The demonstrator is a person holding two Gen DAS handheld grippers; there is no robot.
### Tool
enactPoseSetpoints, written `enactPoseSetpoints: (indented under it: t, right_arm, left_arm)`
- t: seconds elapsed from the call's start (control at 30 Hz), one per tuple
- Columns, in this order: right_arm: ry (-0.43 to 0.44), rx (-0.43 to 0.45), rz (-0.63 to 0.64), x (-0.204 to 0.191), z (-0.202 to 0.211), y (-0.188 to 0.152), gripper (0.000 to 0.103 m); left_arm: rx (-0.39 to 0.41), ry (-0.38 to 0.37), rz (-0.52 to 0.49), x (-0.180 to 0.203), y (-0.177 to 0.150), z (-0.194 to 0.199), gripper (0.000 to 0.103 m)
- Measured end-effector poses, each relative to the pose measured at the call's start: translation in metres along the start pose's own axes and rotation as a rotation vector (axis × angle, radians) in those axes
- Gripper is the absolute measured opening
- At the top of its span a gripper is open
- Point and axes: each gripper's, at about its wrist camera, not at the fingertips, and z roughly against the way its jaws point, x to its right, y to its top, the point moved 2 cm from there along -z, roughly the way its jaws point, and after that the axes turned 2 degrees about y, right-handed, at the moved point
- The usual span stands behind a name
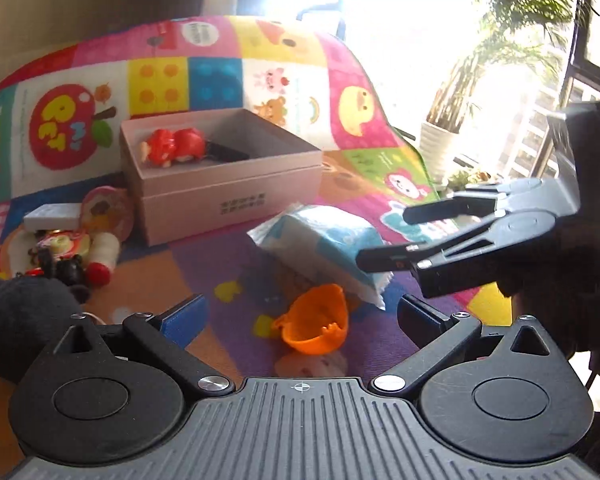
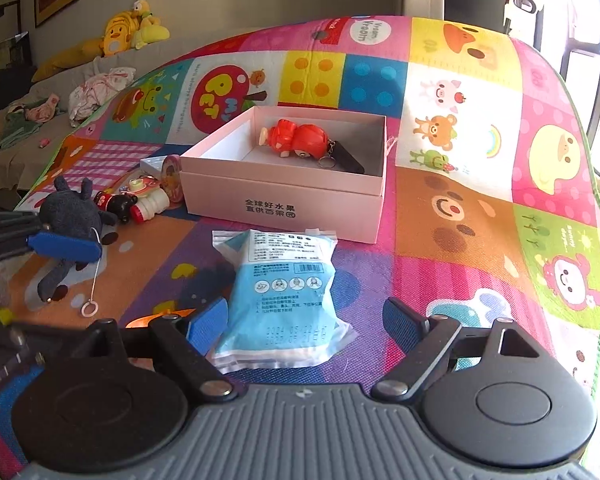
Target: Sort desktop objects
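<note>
A pink open box [image 1: 228,196] [image 2: 284,200] sits on the colourful mat and holds a red toy figure [image 1: 172,146] [image 2: 296,138] with a black key fob. A blue-and-white tissue pack [image 1: 324,246] [image 2: 284,292] lies in front of the box. An orange plastic cup [image 1: 314,322] lies on its side beside the pack. My left gripper [image 1: 300,320] is open around the orange cup, not touching it. My right gripper [image 2: 306,322] is open, its fingers either side of the pack's near end; it also shows in the left wrist view [image 1: 384,236].
Small toys lie left of the box: a black plush [image 2: 72,216] [image 1: 16,312], a white bottle [image 2: 152,202] [image 1: 102,256], a round pink tin [image 1: 108,212] and a white block [image 1: 52,216]. The mat's edge [image 2: 580,128] drops off at the right. A potted plant [image 1: 444,136] stands by the window.
</note>
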Motion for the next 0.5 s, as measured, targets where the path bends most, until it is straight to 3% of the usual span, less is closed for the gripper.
enactPoseSetpoints:
  t: [0.1, 0.17, 0.2, 0.3, 0.37, 0.5]
  right_arm:
    - [-0.008, 0.024, -0.021, 0.006, 0.003, 0.005, 0.085]
    - [-0.006, 0.035, -0.021, 0.008, 0.005, 0.007, 0.085]
    - [-0.006, 0.035, -0.014, 0.007, 0.004, 0.008, 0.086]
    - [-0.015, 0.036, 0.003, 0.006, 0.002, 0.009, 0.086]
    - [-0.014, 0.035, -0.001, 0.007, 0.000, 0.009, 0.087]
    - [-0.001, 0.021, 0.002, 0.003, -0.006, 0.006, 0.088]
  left_arm:
    - [-0.036, 0.067, -0.102, 0.023, -0.008, -0.026, 0.101]
    - [-0.057, 0.087, -0.127, 0.028, -0.011, -0.037, 0.086]
    - [-0.071, 0.091, -0.133, 0.029, -0.013, -0.041, 0.083]
    - [-0.065, 0.164, -0.190, 0.025, -0.015, -0.043, 0.090]
    - [-0.045, 0.254, -0.219, 0.014, -0.014, -0.039, 0.094]
    - [-0.047, 0.376, -0.185, -0.021, -0.008, -0.031, 0.094]
